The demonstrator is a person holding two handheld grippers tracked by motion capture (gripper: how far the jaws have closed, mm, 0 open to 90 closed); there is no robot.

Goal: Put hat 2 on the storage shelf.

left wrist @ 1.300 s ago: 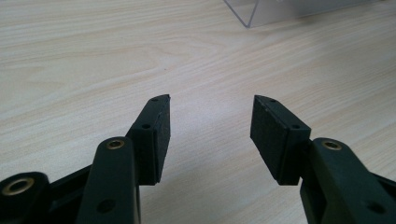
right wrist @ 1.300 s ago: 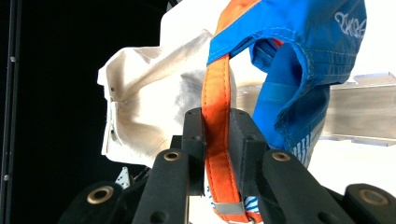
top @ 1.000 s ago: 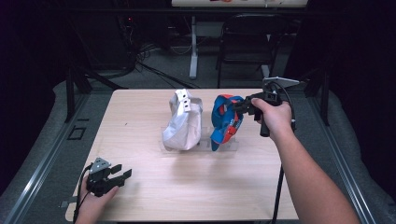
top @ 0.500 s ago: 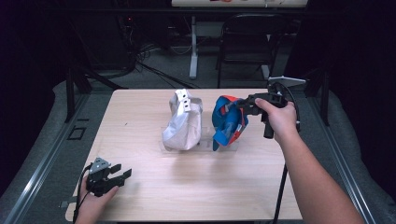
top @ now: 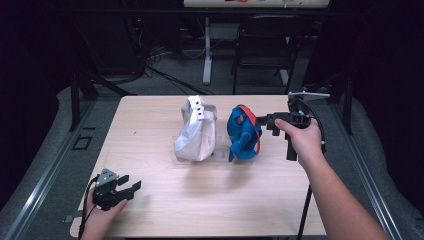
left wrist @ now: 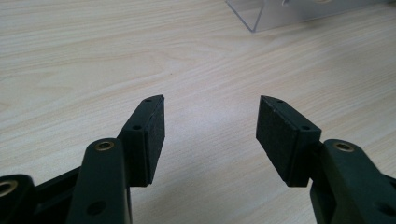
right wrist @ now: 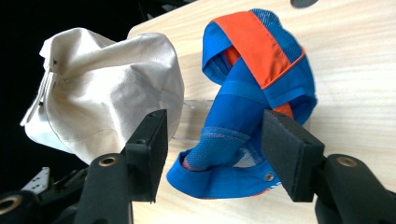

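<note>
A cream cap (top: 196, 131) and a blue and orange cap (top: 244, 132) stand side by side on a clear stand (top: 220, 152) in the middle of the wooden table (top: 150, 115). My right gripper (top: 262, 120) is just right of the blue cap (right wrist: 252, 88) and points at it. Its jaws have just been opening and do not press on the cap, which lies just beyond the pads (right wrist: 287, 149). My left gripper (top: 132, 187) rests near the front left corner. Its jaws (left wrist: 211, 105) have just been opening too, over bare wood.
A corner of the clear stand (left wrist: 261, 16) shows ahead of the left gripper. Behind the table are a dark chair (top: 260, 45), a white post (top: 207, 50) and cables on the floor. The right table edge runs close beside my right hand.
My right gripper has let go of the blue cap, opened wide and drawn back a little to the right. The cap stays on the stand. The left hand has kept still.
</note>
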